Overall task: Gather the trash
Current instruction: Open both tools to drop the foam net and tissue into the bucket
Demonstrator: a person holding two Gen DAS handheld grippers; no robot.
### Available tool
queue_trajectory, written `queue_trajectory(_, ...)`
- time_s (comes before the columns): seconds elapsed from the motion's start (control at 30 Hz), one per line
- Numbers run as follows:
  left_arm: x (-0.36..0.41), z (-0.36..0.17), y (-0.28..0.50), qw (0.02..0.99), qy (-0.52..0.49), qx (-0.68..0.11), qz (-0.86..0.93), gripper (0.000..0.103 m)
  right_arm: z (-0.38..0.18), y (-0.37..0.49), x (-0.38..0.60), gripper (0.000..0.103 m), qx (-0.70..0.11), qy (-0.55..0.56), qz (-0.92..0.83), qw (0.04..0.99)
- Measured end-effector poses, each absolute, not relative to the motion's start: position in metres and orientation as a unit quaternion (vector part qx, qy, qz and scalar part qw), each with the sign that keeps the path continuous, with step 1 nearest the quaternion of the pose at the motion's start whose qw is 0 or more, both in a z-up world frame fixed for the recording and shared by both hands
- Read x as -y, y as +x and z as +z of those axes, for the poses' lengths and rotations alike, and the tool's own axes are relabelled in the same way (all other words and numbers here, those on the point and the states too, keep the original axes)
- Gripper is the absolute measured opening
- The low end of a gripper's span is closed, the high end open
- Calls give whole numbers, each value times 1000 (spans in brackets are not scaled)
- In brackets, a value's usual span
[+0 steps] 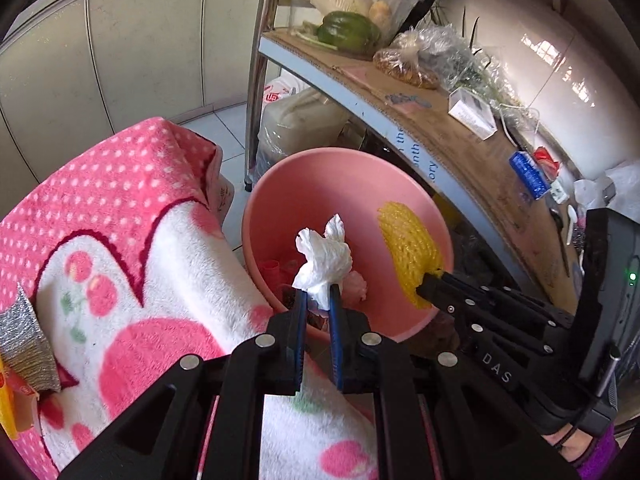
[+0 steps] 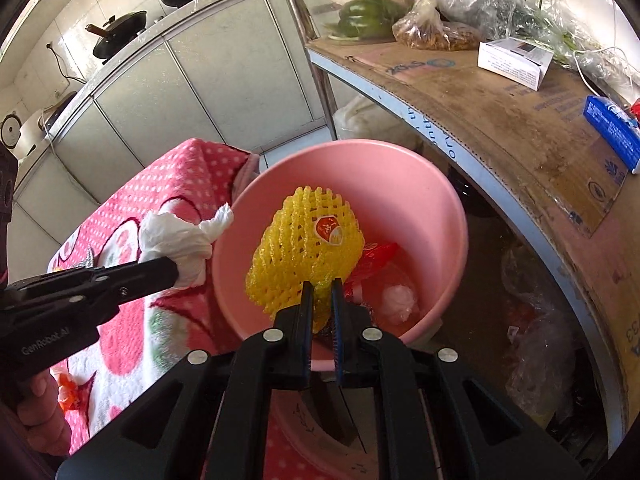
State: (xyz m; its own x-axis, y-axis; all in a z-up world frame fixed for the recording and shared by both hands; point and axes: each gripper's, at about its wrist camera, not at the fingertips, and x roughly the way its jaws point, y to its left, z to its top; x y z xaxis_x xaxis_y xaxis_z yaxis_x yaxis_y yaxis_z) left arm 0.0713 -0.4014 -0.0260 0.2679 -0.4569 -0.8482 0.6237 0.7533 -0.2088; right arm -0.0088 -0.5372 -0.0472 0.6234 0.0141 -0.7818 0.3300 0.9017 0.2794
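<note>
My left gripper is shut on a crumpled white tissue and holds it over the near rim of a pink bucket. My right gripper is shut on a yellow foam fruit net and holds it above the pink bucket. The net also shows in the left wrist view, and the tissue in the right wrist view. Red wrappers and a pale wad lie inside the bucket.
A pink and white fleece blanket covers the surface left of the bucket. A cardboard-topped shelf to the right holds green peppers, bagged food, a white box and a blue pack. Grey cabinets stand behind.
</note>
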Motion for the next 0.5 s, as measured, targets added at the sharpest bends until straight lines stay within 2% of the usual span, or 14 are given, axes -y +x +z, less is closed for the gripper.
queue_trajectory(0.17, 409, -37, 79, 791, 80, -508, -331, 12, -54, -5, 542, 10, -430, 197, -98, 876)
queue_trajectory(0.27, 412, -38, 81, 794, 73, -507, -328, 20, -55, -4, 545, 15, -429, 197, -101, 876)
queue_trajectory(0.33, 411, -38, 82, 795, 68, -508, -324, 32, -56, -4, 547, 21, -431, 196, -101, 875)
queue_trajectory(0.4, 411, -36, 82, 797, 66, -505, -324, 34, -57, -3, 547, 25, -432, 197, -102, 874)
queue_trajectory(0.5, 408, -30, 79, 800, 65, -500, -327, 34, -57, -5, 548, 26, -431, 196, -101, 875)
